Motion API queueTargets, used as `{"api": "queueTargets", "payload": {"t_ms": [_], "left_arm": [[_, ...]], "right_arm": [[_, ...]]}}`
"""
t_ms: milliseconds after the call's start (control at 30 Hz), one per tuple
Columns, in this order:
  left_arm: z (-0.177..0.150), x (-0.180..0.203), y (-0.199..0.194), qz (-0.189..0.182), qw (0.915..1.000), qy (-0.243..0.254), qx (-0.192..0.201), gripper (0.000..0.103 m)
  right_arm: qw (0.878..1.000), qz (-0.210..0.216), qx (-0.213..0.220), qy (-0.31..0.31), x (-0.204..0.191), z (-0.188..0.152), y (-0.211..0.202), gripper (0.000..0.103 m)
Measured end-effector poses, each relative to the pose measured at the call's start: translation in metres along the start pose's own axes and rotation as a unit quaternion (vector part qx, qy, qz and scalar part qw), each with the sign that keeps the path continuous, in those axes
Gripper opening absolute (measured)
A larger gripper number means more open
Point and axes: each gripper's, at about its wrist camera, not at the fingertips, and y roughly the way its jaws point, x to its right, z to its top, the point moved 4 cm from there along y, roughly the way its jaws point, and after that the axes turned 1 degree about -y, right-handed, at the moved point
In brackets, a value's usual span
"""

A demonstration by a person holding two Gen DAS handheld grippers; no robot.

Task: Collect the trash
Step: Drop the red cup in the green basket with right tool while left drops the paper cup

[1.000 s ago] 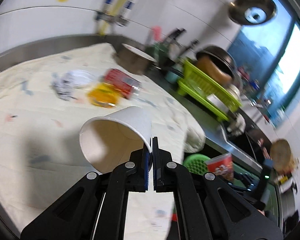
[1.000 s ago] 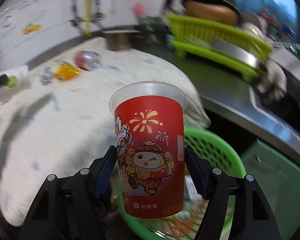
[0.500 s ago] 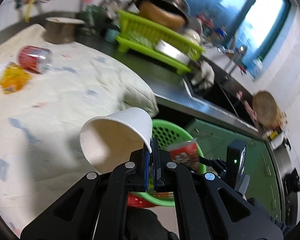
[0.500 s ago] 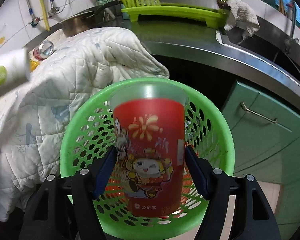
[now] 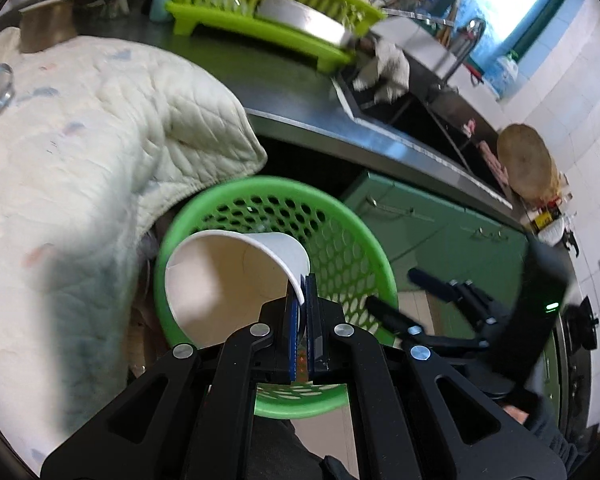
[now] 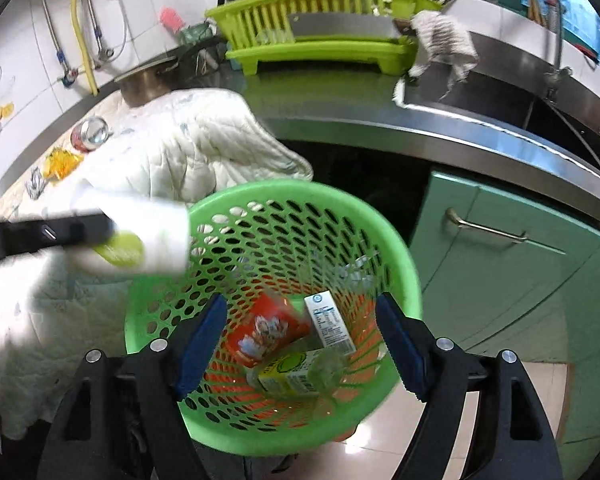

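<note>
My left gripper (image 5: 302,300) is shut on the rim of a white paper cup (image 5: 236,276) and holds it tilted over the green perforated basket (image 5: 364,248). In the right wrist view the same cup (image 6: 140,236) shows blurred at the basket's left rim (image 6: 260,192). My right gripper (image 6: 300,336) is open and empty above the basket. The red printed cup (image 6: 264,332) lies inside the basket beside a small carton (image 6: 328,320) and a crushed clear bottle (image 6: 296,372).
A white quilted cloth (image 6: 188,140) covers the counter on the left, with a red can (image 6: 90,134) and an orange wrapper (image 6: 62,162) on it. A lime dish rack (image 6: 320,28), steel sink (image 6: 480,88) and green cabinet doors (image 6: 500,248) lie behind the basket.
My right gripper has opened and the red cup has dropped into the basket. My left gripper has carried the white cup from above the cloth to over the basket.
</note>
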Motion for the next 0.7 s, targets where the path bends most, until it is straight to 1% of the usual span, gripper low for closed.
{"api": "queueTargets", "payload": {"t_ms": [100,200,267,300,333,500,700], "left_arm": [[-0.006,0.005,0.014,-0.001,0.9998,0.003,-0.018,0.002],[-0.011,0.011,0.026,-0.002,0.9995,0.008,-0.031,0.005],[-0.013,0.013,0.031,-0.001,0.9991,0.01,-0.04,0.015],[-0.014,0.014,0.031,-0.001,0.9991,0.009,-0.041,0.029],[-0.015,0.014,0.031,0.001,0.9991,0.008,-0.041,0.04],[-0.015,0.015,0.029,-0.005,0.9991,0.007,-0.043,0.041],[-0.01,0.009,0.009,0.002,0.9997,0.007,-0.025,0.041]], "right_arm": [[1.0,-0.002,0.014,0.009,0.007,0.002,-0.014,0.074],[1.0,-0.003,0.024,0.013,0.012,0.002,-0.025,0.074],[0.999,-0.005,0.03,0.014,0.015,0.003,-0.031,0.074],[0.999,-0.003,0.032,0.015,0.016,0.003,-0.034,0.074],[0.999,-0.003,0.034,0.016,0.016,0.004,-0.035,0.074],[0.999,-0.002,0.042,0.015,0.014,0.007,-0.041,0.074],[0.999,0.0,0.053,0.003,0.006,0.017,-0.047,0.075]]}}
